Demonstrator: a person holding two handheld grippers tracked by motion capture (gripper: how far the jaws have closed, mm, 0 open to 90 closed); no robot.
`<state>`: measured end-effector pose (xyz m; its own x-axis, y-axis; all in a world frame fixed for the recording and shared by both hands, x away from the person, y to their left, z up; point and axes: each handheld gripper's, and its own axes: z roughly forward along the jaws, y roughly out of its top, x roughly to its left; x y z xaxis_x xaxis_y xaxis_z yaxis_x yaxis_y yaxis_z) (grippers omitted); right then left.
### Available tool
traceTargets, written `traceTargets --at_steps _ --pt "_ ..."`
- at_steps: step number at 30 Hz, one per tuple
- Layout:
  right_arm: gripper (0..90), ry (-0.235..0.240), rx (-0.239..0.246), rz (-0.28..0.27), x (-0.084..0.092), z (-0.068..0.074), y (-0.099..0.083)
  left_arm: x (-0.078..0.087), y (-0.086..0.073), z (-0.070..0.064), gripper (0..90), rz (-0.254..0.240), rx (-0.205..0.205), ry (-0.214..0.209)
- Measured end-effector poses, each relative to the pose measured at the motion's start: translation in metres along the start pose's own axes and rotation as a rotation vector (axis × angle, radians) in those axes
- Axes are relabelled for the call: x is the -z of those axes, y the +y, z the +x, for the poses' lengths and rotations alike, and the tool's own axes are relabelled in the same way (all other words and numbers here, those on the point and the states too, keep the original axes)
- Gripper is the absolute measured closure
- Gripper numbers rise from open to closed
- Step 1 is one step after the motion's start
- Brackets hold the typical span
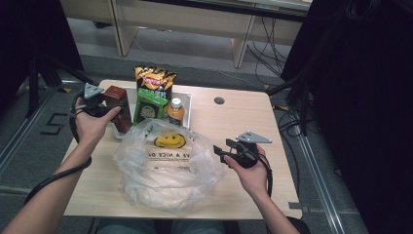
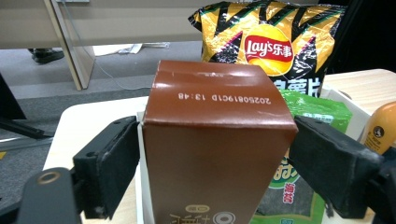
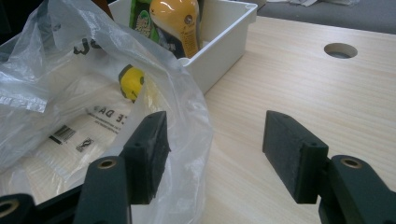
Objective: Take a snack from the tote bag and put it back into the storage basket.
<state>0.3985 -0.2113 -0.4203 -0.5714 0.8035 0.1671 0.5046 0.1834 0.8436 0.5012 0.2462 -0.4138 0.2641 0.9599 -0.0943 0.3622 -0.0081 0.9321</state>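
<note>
Two grippers, a bag and a box

The right gripper (image 3: 212,154) sits open by the crinkly clear plastic bag (image 1: 165,163). Farther back, the left gripper (image 2: 212,163) has its jaws around the tall brown cardboard carton (image 2: 217,149); they seem just apart from it, beside the white plastic bin (image 3: 224,44).

We see a chip bag (image 2: 271,39), a green packet (image 2: 310,112) and an orange bottle (image 2: 384,128) behind and beside the left tongs, far from the right ones.
</note>
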Motion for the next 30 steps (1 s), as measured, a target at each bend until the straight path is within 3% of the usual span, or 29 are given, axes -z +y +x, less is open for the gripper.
traceTargets --at_steps 3,6,9,11,13,17,18,24,25,29,30 --pt "41.2 -0.012 0.033 -0.018 -0.001 -0.002 -0.001 0.001 -0.002 0.000 15.0 -0.001 0.004 -0.004" --pt "41.1 -0.003 0.000 -0.001 0.000 0.000 0.000 0.004 -0.003 0.000 14.6 -0.004 0.006 -0.013" --pt "41.0 -0.003 -0.002 -0.002 0.000 0.000 0.000 0.007 -0.005 0.000 14.5 -0.007 0.011 -0.019" --pt "40.7 -0.015 0.031 -0.025 -0.002 -0.002 -0.001 0.009 -0.006 0.000 14.5 -0.014 0.012 -0.020" --pt "40.5 -0.001 0.002 0.003 -0.001 0.000 0.000 0.011 -0.006 0.001 14.5 -0.015 0.009 -0.023" --pt "40.5 -0.002 0.004 -0.003 -0.001 0.000 0.000 0.017 -0.008 0.000 14.5 -0.016 0.006 -0.026" --pt "40.5 -0.016 0.029 -0.021 -0.002 -0.002 -0.001 0.019 -0.008 0.000 14.5 -0.013 0.004 -0.024" --pt "40.3 -0.010 0.010 -0.012 -0.001 -0.001 0.000 0.039 -0.013 0.000 14.7 -0.017 0.004 -0.029" --pt "40.3 -0.016 0.031 -0.027 -0.002 -0.002 -0.001 0.043 -0.014 0.000 14.8 -0.014 0.000 -0.029" --pt "40.2 -0.003 -0.003 -0.003 0.000 0.000 0.000 0.061 -0.020 -0.002 15.5 -0.014 0.011 -0.040" --pt "40.2 -0.013 0.020 -0.018 -0.001 -0.001 0.000 0.065 -0.022 -0.002 15.8 -0.015 0.007 -0.038"
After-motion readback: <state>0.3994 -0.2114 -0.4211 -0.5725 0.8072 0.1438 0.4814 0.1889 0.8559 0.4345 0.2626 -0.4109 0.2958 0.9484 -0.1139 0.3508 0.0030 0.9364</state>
